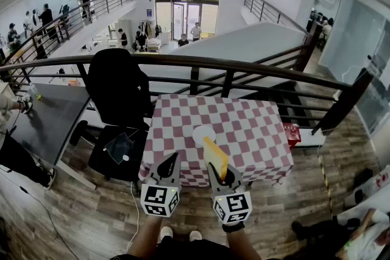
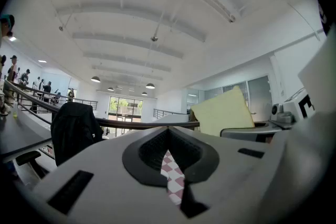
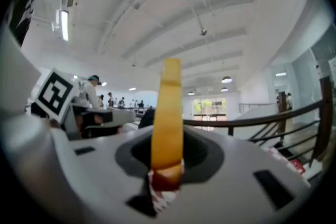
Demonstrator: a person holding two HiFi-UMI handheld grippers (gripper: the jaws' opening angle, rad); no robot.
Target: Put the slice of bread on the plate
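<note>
A yellow slice of bread (image 1: 215,157) stands on edge, and my right gripper (image 1: 223,178) is shut on its lower end. In the right gripper view the slice of bread (image 3: 168,113) rises straight up from between the jaws of the right gripper (image 3: 167,165). The white plate (image 1: 202,131) lies on the red-and-white checked table (image 1: 256,131), just beyond the bread's top. To the bread's left, over the table's near edge, my left gripper (image 1: 171,162) is shut and holds nothing. In the left gripper view, the left gripper (image 2: 168,131) has the bread (image 2: 223,113) to its right.
A black office chair (image 1: 119,94) stands by the table's left side, next to a dark desk (image 1: 42,119). A dark railing (image 1: 244,67) runs behind the table. A red box (image 1: 291,133) sits on the floor at the table's right. Wooden floor surrounds the table.
</note>
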